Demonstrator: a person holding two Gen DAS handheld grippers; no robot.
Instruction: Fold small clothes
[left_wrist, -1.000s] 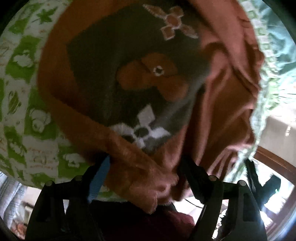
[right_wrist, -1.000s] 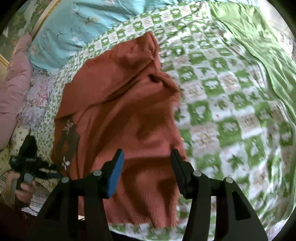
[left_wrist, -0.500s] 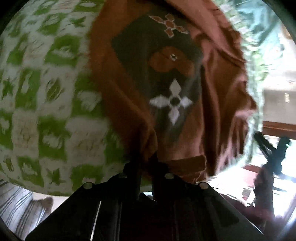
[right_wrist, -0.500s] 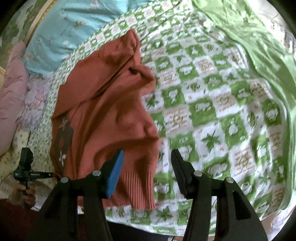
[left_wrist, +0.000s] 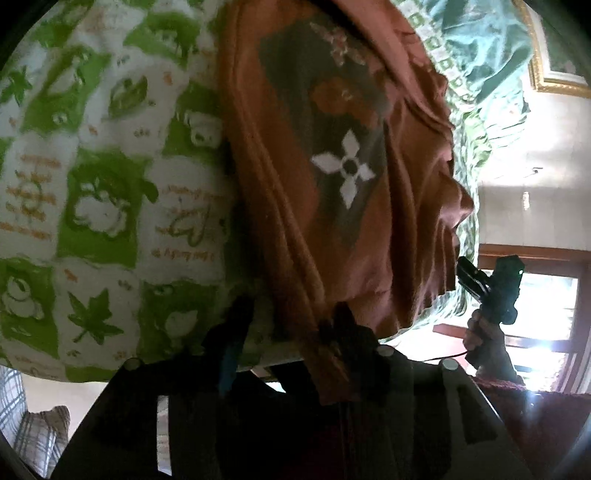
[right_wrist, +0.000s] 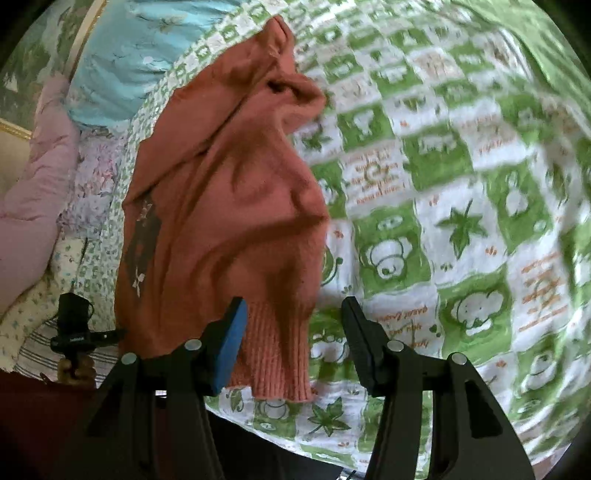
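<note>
With the rust sweater (right_wrist: 221, 206) rumpled left of centre on the green checked sheet (right_wrist: 461, 184), the left gripper (left_wrist: 291, 328), jaws just parting, may drop its hem, while the right gripper (right_wrist: 291, 317) gapes empty.

The left tongs (left_wrist: 291, 325) have just been opening, and their jaws now stand apart, with a rust-brown strip of the sweater (left_wrist: 413, 192) hanging down along the inner face of the right-hand jaw. The sweater lies rumpled on the bed's green-and-white checked blanket (left_wrist: 103, 192), close to the bed's near edge, its dark panel with a white flower (left_wrist: 343, 170) facing up. Beyond the sweater, a hand (left_wrist: 480, 336) holds the right tongs (left_wrist: 491, 284) against a bright window (left_wrist: 546, 310).
</note>
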